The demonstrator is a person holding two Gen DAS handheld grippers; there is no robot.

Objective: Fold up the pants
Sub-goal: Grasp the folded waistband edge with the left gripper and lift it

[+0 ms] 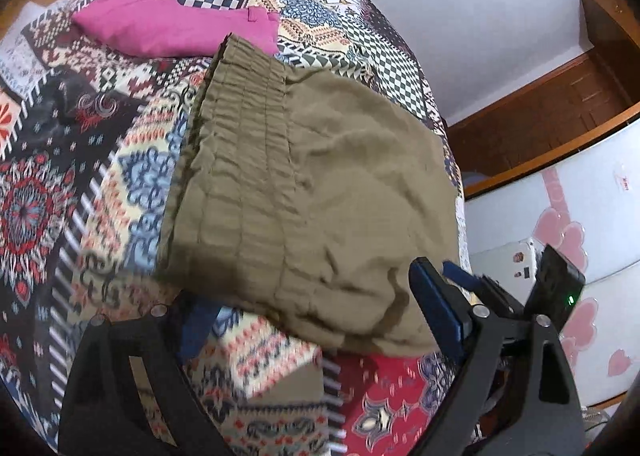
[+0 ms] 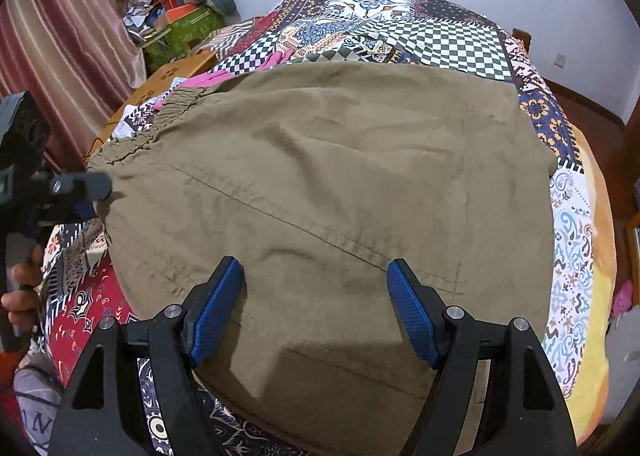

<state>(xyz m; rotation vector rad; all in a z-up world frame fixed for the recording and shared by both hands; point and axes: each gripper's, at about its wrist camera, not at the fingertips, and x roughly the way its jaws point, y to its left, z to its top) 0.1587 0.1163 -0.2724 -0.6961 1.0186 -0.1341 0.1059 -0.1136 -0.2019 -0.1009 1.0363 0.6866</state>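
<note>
Judging by the compact khaki bundle, you have most of the folding done: the pants [image 1: 304, 192] lie flat on the quilt [image 1: 60, 184], waistband at the far left beside a pink garment [image 1: 168, 22]. Your left gripper [image 1: 316, 320] is spread wide at the near edge, holding nothing. Your right gripper [image 2: 314, 276] hovers wide apart over the cloth, also unloaded; perhaps one last fold or smoothing is left
</note>
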